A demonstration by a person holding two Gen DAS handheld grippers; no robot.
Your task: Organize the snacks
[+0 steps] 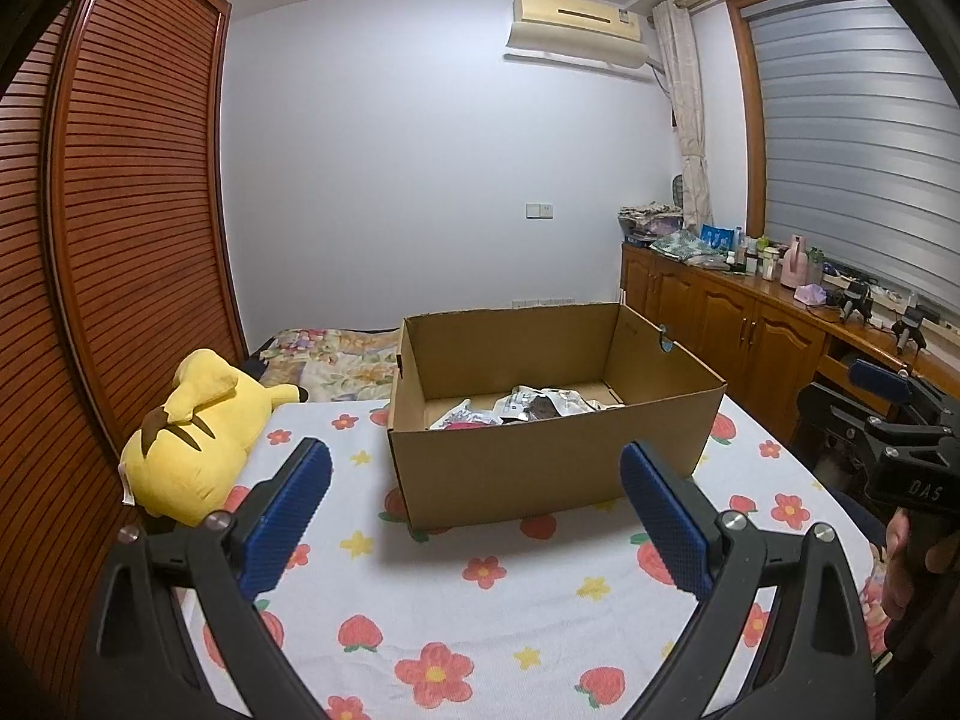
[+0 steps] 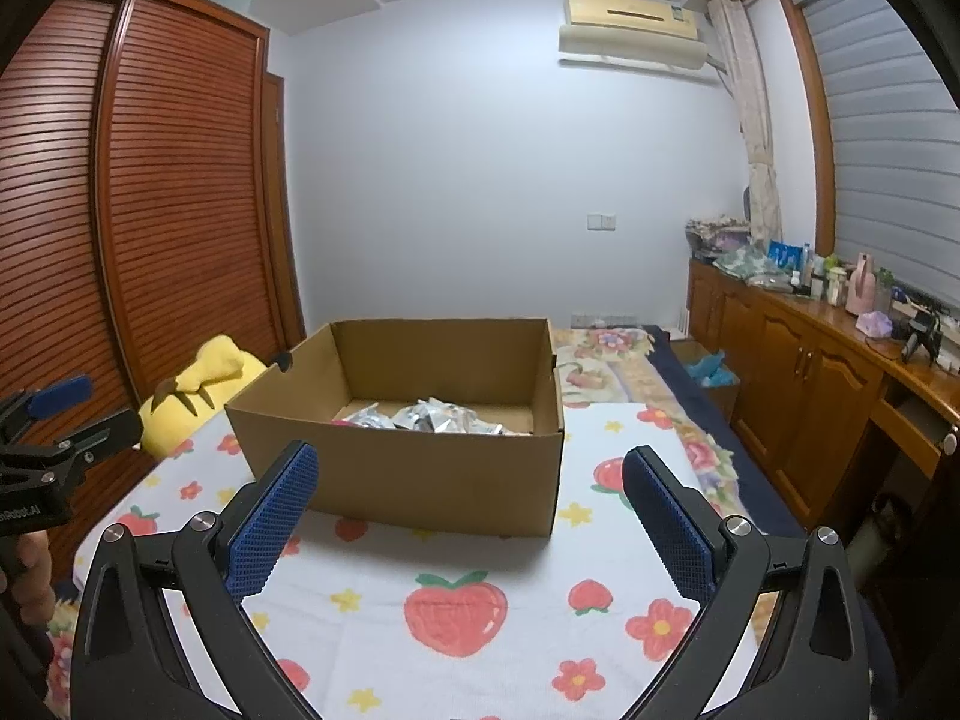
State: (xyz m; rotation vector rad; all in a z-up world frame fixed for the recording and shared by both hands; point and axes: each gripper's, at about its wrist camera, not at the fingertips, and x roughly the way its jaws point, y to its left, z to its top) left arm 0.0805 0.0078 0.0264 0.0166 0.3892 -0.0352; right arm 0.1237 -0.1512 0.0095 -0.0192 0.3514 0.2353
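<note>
Both the left gripper (image 1: 474, 516) and right gripper (image 2: 471, 519) are hovering level with fingers spread wide and empty, the cardboard box (image 1: 540, 456) ahead holding what look like snack packets (image 2: 420, 417).

Home bedroom: bed (image 1: 480, 600), louvered wardrobe (image 1: 138, 210), plush toy (image 1: 192, 438).

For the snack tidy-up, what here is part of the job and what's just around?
Job:
cardboard box
snack packets inside it
left gripper, open and empty
right gripper, open and empty

Just around:
yellow plush toy
strawberry-print cloth
sideboard clutter
</note>
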